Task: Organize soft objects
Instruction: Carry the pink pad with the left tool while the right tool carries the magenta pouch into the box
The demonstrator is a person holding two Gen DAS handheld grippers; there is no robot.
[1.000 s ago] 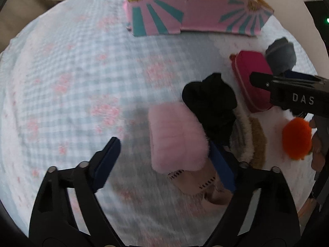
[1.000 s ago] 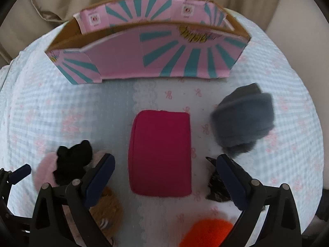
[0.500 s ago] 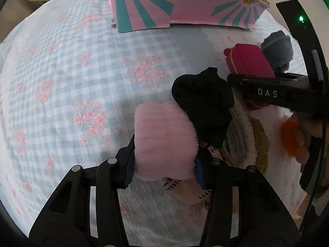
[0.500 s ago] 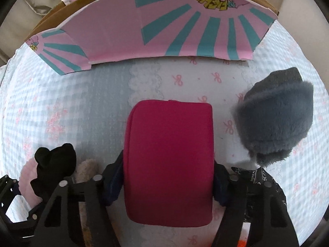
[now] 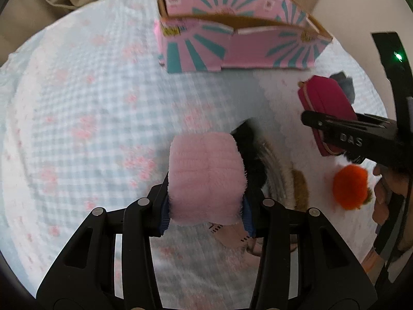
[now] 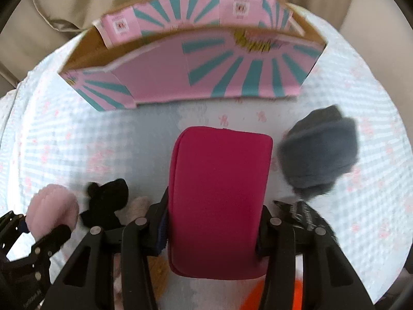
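My left gripper (image 5: 205,213) is shut on a fluffy pink soft item (image 5: 205,178) and holds it above the cloth. It also shows in the right wrist view (image 6: 53,208). My right gripper (image 6: 213,228) is shut on a magenta pouch (image 6: 219,196), lifted off the cloth; the pouch shows at the right of the left wrist view (image 5: 325,103). A pink and teal cardboard box (image 6: 206,77) stands open at the far side, also in the left wrist view (image 5: 237,49).
On the checked blue cloth (image 5: 77,129) lie a black soft item (image 6: 107,201), a grey fluffy item (image 6: 320,155), an orange pom (image 5: 349,188), a beige-brown furry item (image 5: 286,180) and a dark printed item (image 6: 302,211). Beige curtain hangs behind the box.
Both grippers closed on their items, the left on the pink item and the right on the magenta pouch, and lifted them; the box now sits farther off in view.
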